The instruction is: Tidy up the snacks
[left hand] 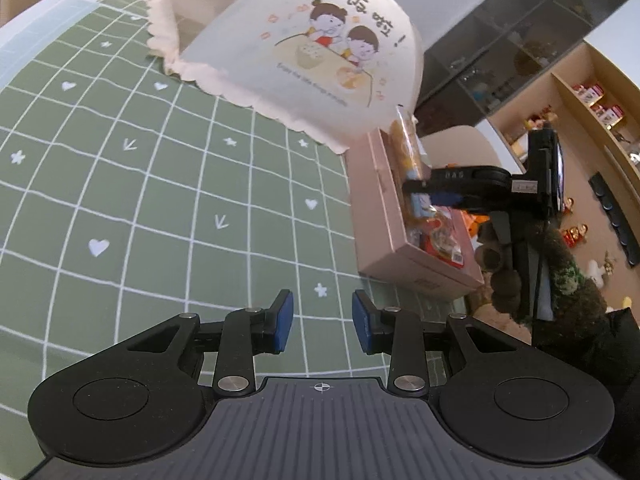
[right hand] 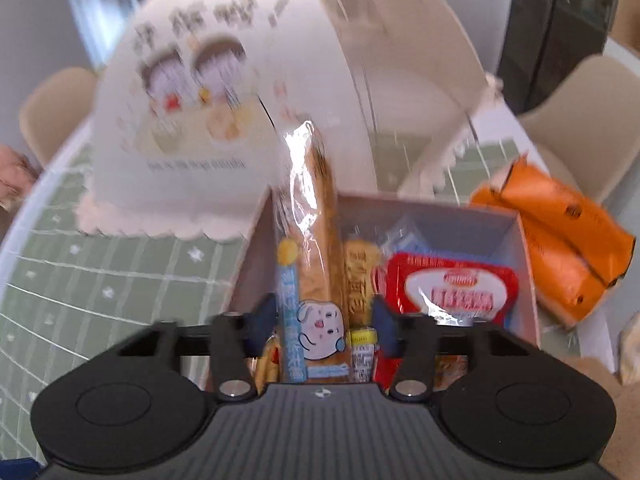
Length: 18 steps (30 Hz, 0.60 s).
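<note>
— Over the pink box (right hand: 524, 264) at the tabletop's (left hand: 120, 184) edge, what's the right gripper (right hand: 326, 320) doing?

— Its jaws straddle a long cake-stick packet (right hand: 316, 248) standing in the box; whether the pads press it, I cannot tell.

— And the left gripper (left hand: 322, 316)?

— Jaws part-open, nothing between them, above the green checked mat.

— Other snacks?

— A red packet (right hand: 452, 284) lies in the box; orange packets (right hand: 560, 232) sit just beside it, near the white food cover (left hand: 304, 60).

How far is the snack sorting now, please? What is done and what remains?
Done: several snacks, such as the red packet, lie in the pink box. In hand: the right gripper is closed on a long bread snack over the box. Left: the orange packets outside it; the left gripper is empty.
</note>
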Available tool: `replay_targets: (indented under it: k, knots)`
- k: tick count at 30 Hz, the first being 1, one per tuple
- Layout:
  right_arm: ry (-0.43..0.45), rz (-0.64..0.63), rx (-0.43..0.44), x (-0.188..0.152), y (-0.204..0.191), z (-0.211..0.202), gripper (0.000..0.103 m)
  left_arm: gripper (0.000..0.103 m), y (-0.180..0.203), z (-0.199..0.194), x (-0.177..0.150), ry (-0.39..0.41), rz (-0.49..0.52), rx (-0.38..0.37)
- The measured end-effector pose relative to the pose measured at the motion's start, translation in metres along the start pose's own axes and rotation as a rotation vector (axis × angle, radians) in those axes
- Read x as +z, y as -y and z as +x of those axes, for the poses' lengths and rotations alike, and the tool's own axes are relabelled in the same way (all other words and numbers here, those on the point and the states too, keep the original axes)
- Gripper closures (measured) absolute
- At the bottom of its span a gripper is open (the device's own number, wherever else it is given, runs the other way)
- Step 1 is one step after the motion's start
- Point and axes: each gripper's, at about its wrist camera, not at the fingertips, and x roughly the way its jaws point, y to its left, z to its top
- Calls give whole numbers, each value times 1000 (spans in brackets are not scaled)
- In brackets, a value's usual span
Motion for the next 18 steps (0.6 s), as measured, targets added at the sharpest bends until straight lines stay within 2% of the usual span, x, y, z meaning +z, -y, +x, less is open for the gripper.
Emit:
replay_targets:
  k: [4, 8, 11, 13, 15, 18]
  knots:
    - [47, 42, 57, -18, 3, -40, 74, 67, -3, 0, -4, 7, -13, -4]
    - [22, 103, 183, -47, 13, -58, 71, 67, 2, 16, -10, -34, -17, -8]
    - [94, 80, 107, -72, 10, -74, 57, 67, 15, 27, -17, -66, 47, 2]
    - [154, 53, 75, -90, 7, -88, 50, 67, 26, 35, -26, -71, 136, 59]
    - [193, 26, 78, -112, 4, -100, 37, 67, 34, 43, -38, -61, 232, 143]
    - [225, 4, 65, -153, -8, -109, 28, 67, 42, 54, -62, -19, 357, 245]
